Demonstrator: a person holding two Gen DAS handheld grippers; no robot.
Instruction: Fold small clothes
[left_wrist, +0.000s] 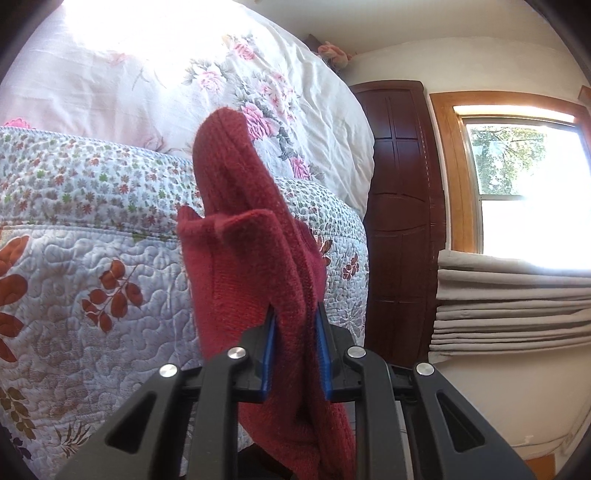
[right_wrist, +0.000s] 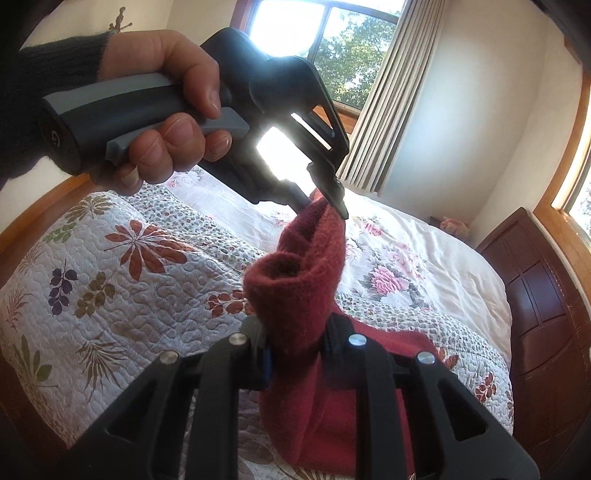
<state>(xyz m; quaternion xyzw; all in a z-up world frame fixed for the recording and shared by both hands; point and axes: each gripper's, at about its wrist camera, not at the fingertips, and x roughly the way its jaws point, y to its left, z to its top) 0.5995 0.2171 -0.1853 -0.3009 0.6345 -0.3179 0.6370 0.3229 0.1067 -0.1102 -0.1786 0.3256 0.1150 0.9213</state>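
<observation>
Both your grippers are clamping the red knit garment (left_wrist: 255, 236).

Your left gripper (left_wrist: 297, 332) and right gripper (right_wrist: 295, 350) are each pinching bunched folds, holding it up above the quilted bedspread (right_wrist: 129, 280), your hand (right_wrist: 166, 110) squeezing the left handle.

The right gripper (right_wrist: 295, 354) clamped a dark red knitted garment (right_wrist: 306, 273) above a quilted white bedspread printed with leaves (right_wrist: 122, 266). A hand (right_wrist: 162, 107) in a black sleeve (right_wrist: 40, 85) held the left gripper (right_wrist: 334, 201), which pinched the garment's upper end before a bright window (right_wrist: 325, 40).
</observation>
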